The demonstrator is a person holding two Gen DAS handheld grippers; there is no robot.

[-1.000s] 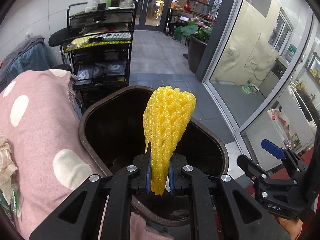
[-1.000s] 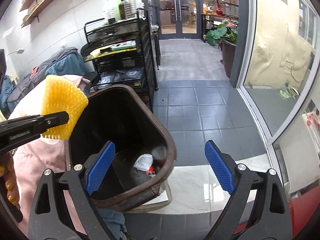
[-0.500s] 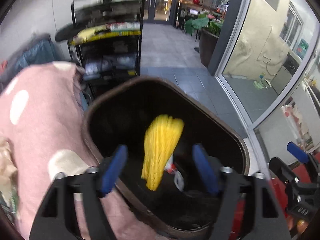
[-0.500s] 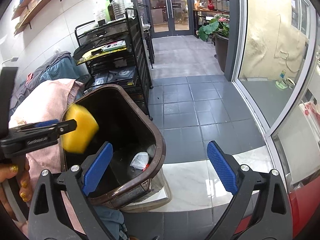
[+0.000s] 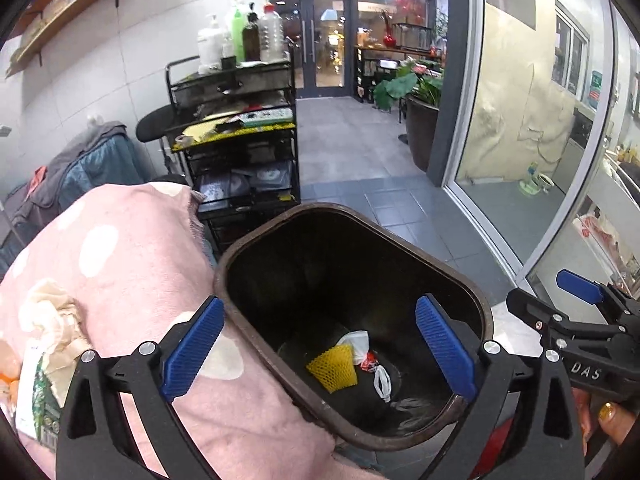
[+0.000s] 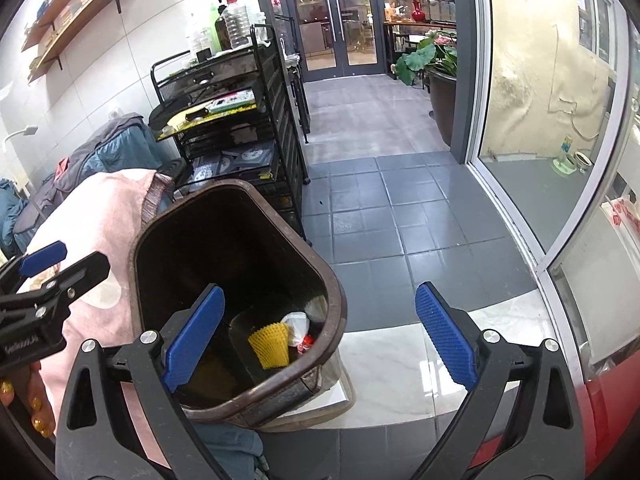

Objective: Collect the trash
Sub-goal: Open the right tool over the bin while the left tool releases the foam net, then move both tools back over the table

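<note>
left wrist view: left gripper (image 5: 320,342) hangs over the mouth of the brown bin (image 5: 256,236), jaws spread wide, nothing between the blue pads (image 5: 194,346). the jaws have just been opening. yellow foam net (image 5: 334,368) lies on the bin floor, well below the pads, touching a white plastic bag (image 5: 356,342) just beside it. a small red scrap (image 5: 370,360) and a twisted white wrapper (image 5: 382,380) lie next to the net; what the scrap is, cannot tell at this size. bin rim presses against a pink blanket with white dots (image 5: 120,264) on the left side. black wire cart (image 5: 240,152) with bottles on top stands behind the bin. grey tiled floor (image 5: 360,152) runs to glass doors beyond.

right wrist view: right gripper (image 6: 320,340) is also wide apart and holds nothing, one pad over the bin interior, the other over the floor outside the rim. same net (image 6: 270,344) visible at the bin bottom, bag (image 6: 298,326) behind it. the left gripper shows at the left edge (image 6: 52,276), with fingers (image 6: 24,404) wearing gold nail polish under it.
</note>
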